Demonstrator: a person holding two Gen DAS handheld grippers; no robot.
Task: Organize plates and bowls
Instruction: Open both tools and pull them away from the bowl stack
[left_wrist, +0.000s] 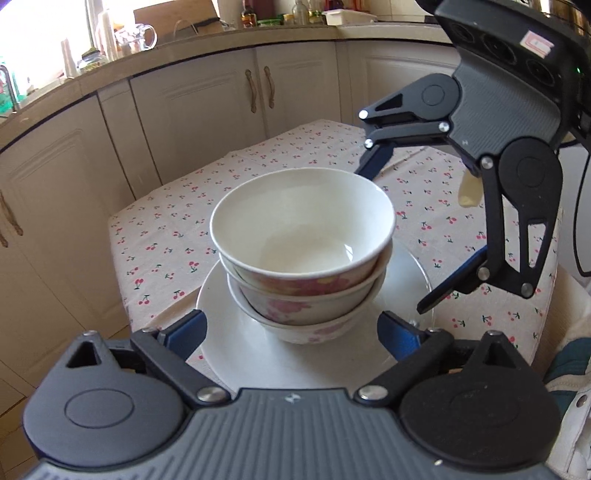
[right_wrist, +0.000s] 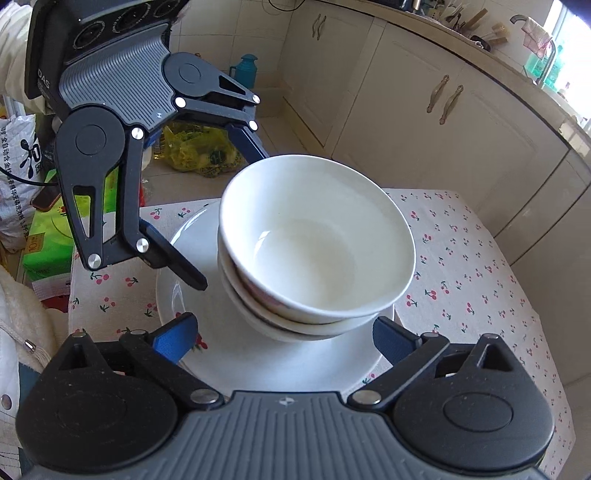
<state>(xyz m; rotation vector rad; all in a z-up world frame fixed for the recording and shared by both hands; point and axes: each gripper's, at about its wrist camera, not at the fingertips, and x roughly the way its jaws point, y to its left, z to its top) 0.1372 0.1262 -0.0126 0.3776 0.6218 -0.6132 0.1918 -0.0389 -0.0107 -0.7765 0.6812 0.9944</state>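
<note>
Centrally, three stacked bowls (left_wrist: 301, 254) on a white plate (left_wrist: 236, 343) sit between left tongs (left_wrist: 291, 330) and right tongs (right_wrist: 284, 332), both spread apart, gripping nothing.

Lowest bowl (left_wrist: 306, 332) mostly hidden in stack; plate (right_wrist: 295, 365) near edge behind tongs body.

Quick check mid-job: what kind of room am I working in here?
Most likely a home kitchen. Cream cabinets run under a cluttered counter, a tap stands by the window, and the stacked bowls sit on a plate on a cherry-print tablecloth.
</note>
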